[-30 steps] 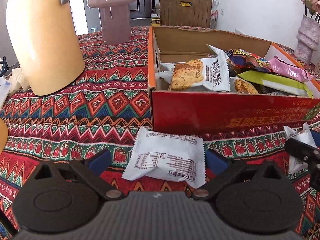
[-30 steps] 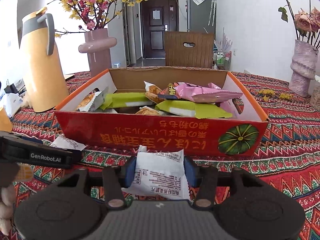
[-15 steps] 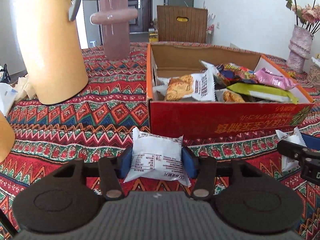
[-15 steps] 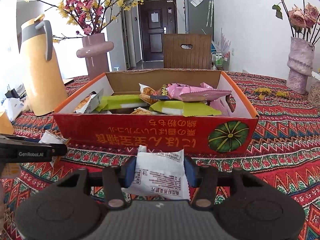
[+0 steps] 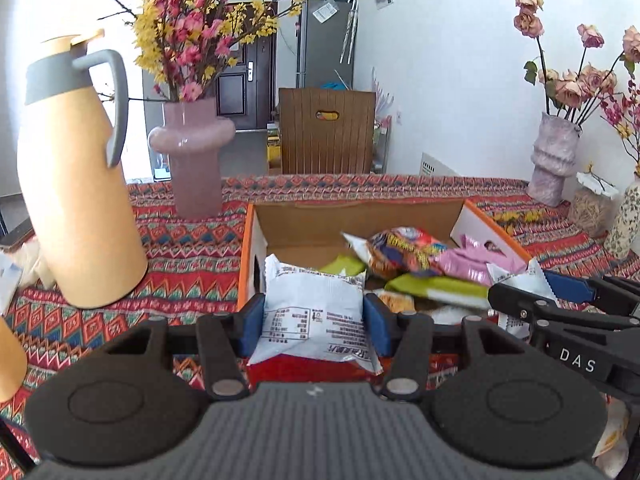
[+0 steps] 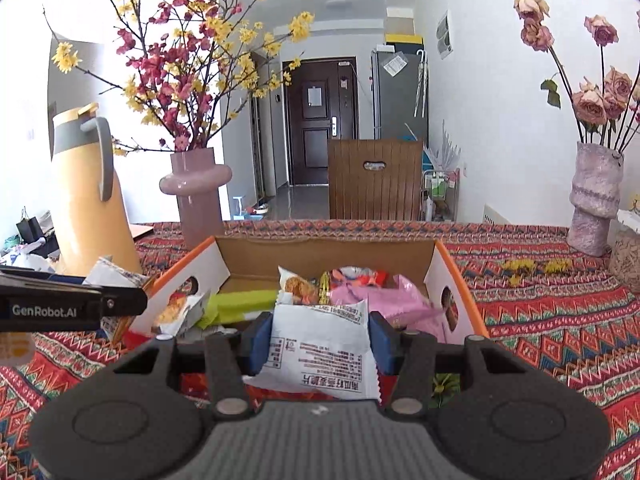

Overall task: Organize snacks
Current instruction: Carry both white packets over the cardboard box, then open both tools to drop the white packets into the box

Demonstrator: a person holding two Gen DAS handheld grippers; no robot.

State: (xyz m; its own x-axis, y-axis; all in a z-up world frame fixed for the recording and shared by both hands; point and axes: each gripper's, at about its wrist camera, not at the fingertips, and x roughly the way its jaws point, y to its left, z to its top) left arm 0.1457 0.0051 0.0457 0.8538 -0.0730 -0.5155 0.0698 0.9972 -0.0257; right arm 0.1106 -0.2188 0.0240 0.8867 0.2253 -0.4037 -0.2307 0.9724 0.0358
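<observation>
My left gripper [image 5: 314, 322] is shut on a white snack packet [image 5: 314, 312], its blue pads pressing both sides, and holds it lifted over the near wall of the red cardboard box [image 5: 248, 252]. My right gripper [image 6: 320, 342] is shut on a second white snack packet [image 6: 320, 348], also raised above the box [image 6: 452, 268]. Inside the box lie pink [image 6: 396, 300], green [image 5: 436, 286] and other colourful snack packs [image 5: 404, 246]. The right gripper with its packet shows at the right of the left wrist view [image 5: 532, 296]; the left gripper's arm [image 6: 68, 306] shows at the left of the right wrist view.
A tall yellow thermos jug [image 5: 76, 196] and a pink vase of flowers [image 5: 192, 160] stand left of the box on the patterned tablecloth [image 5: 188, 248]. Another vase with roses [image 6: 594, 196] stands at the far right. A wooden chair back [image 6: 374, 178] is beyond the table.
The left gripper closed on the white packet lying on the cloth and lifted it. Both grippers rose with their packets from table level to above the box's front wall.
</observation>
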